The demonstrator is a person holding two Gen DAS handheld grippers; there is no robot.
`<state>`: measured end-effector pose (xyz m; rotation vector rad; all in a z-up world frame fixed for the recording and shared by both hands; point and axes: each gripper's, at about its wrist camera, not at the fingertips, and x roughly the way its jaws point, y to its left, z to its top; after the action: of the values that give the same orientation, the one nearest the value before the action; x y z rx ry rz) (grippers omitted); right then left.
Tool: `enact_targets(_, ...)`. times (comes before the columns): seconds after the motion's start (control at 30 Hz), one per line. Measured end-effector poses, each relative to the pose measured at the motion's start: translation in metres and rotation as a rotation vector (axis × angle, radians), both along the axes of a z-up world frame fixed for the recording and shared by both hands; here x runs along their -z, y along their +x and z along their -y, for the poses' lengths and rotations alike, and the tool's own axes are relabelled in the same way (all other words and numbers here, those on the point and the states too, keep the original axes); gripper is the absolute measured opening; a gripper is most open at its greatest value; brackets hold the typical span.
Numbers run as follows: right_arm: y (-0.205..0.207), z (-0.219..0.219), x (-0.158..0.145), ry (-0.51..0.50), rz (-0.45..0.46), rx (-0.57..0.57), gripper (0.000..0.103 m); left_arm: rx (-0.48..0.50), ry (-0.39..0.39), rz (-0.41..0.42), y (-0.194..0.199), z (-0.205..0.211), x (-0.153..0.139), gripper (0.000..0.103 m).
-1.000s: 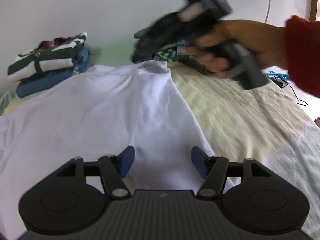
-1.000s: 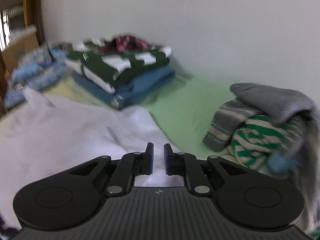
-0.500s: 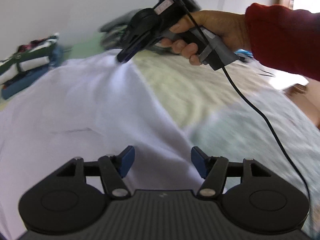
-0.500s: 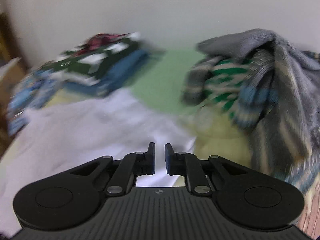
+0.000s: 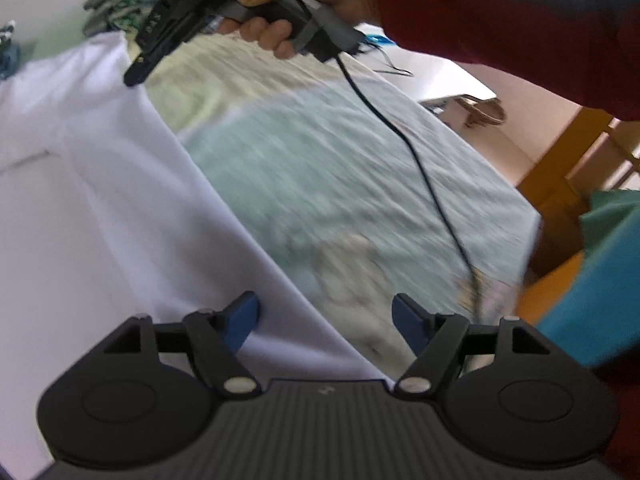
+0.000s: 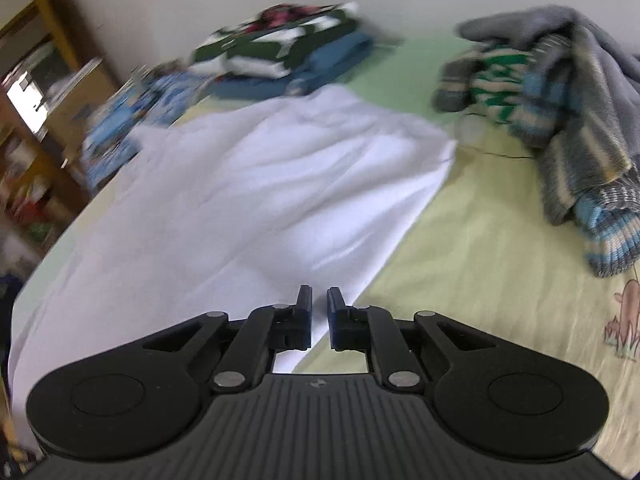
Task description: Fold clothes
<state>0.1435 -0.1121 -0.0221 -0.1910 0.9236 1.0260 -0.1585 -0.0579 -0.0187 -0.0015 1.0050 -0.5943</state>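
You are holding the left tongs (image 5: 325, 322) wide open, gripping nothing, straddling the edge of a white garment (image 5: 100, 208) that is lying flat on the bed (image 5: 340, 184). Your right tongs (image 6: 319, 314) are nearly closed, a narrow gap showing between the tips, hovering over the same white garment's (image 6: 248, 200) edge; whether they are pinching cloth is unclear. Ahead and left of them is sitting a folded stack of clothes (image 6: 288, 60); ahead and right, a heap of striped knitwear (image 6: 560, 92).
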Motion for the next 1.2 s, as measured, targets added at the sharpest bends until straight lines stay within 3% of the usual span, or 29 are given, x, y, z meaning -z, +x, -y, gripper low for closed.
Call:
enact_targets(0.13,-0.021,0.005,0.001,-0.023,0.039,-0.029,0.009,0.068,-0.021,-0.032,-0.017,0.009,-0.002,0.075)
enact_targets(0.33,-0.070,0.023,-0.005,0.083,-0.083,-0.126,0.009,0.125,-0.045,-0.079,-0.026,0.004,-0.002,0.075)
enact_targets(0.47,-0.114,0.034,0.001,0.076,-0.185,-0.165,0.012,0.159,-0.091,-0.117,-0.022,-0.007,-0.002,0.073)
enact_targets(0.57,-0.145,0.032,-0.005,0.018,-0.186,-0.162,0.013,0.176,-0.123,-0.120,-0.018,-0.022,-0.005,0.069)
enact_targets(0.8,-0.218,0.028,-0.019,-0.122,-0.178,-0.153,0.022,0.070,-0.093,0.093,-0.020,-0.090,-0.038,0.072)
enact_targets(0.9,-0.210,0.021,-0.034,-0.021,-0.201,0.113,0.033,-0.098,-0.043,0.198,-0.013,-0.137,-0.047,0.085)
enact_targets(0.97,-0.207,0.008,-0.036,0.014,-0.181,0.280,0.038,-0.218,-0.019,0.228,-0.004,-0.172,-0.048,0.085)
enact_targets(1.13,-0.212,-0.038,-0.011,-0.036,-0.154,0.510,0.040,-0.449,0.144,0.255,0.024,-0.250,-0.042,0.079)
enact_targets(1.2,-0.212,-0.042,-0.007,-0.025,-0.148,0.586,0.040,-0.511,0.174,0.273,0.037,-0.283,-0.040,0.079)
